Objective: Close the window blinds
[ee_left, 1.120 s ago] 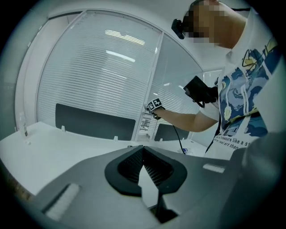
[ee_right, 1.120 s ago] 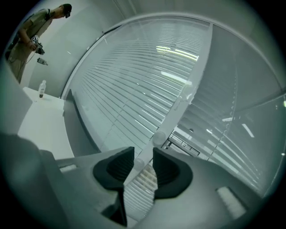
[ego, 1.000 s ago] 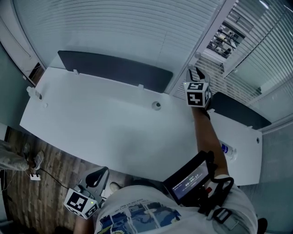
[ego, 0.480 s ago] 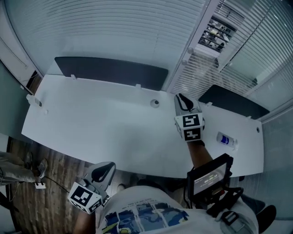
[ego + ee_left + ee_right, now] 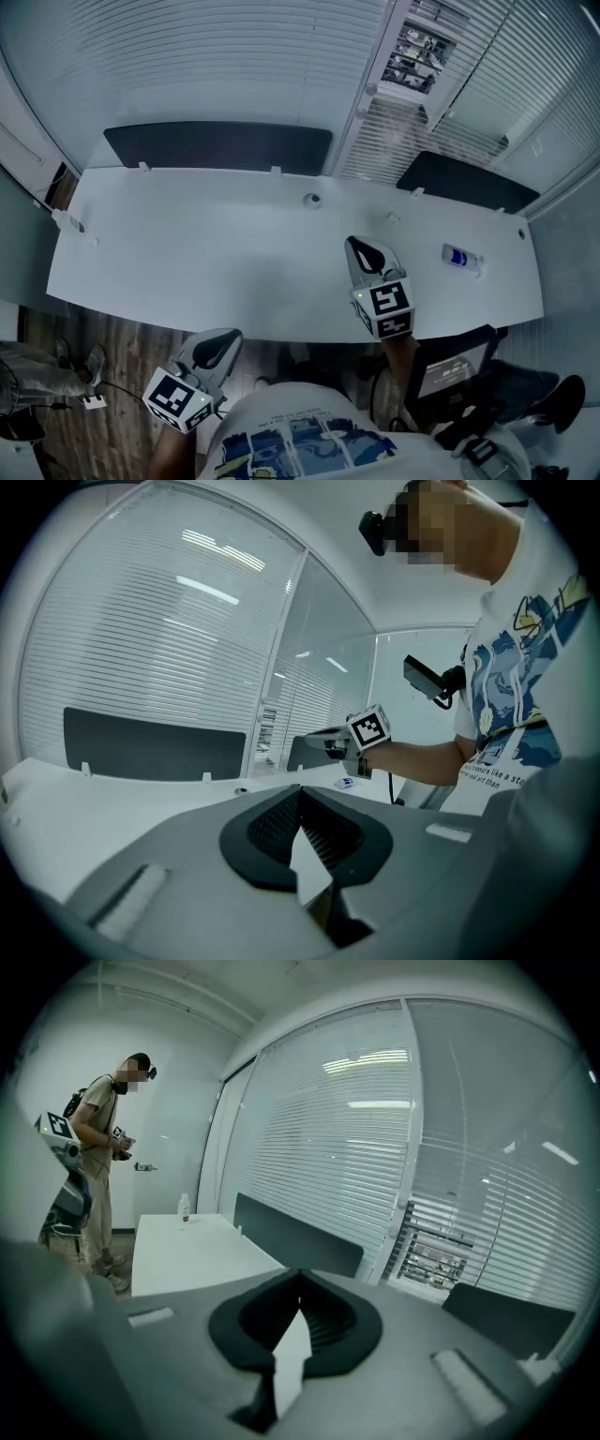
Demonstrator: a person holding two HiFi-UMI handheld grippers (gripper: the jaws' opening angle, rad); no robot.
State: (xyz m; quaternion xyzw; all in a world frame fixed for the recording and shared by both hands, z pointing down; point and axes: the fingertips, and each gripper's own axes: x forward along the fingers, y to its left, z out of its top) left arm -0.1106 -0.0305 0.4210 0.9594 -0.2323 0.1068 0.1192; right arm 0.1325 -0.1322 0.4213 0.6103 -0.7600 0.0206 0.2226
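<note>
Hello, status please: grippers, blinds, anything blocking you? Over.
Left gripper shut, empty. Right gripper just closed, nothing in it, above the desk. Blinds shut at left; narrow middle section shows through. Only the desk in between.

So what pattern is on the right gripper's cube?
The right gripper's cube carries black-and-white square markers, clearest in the head view.

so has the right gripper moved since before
Yes: the right gripper drew back from the blinds to the near edge of the desk, jaws just closed, empty.
</note>
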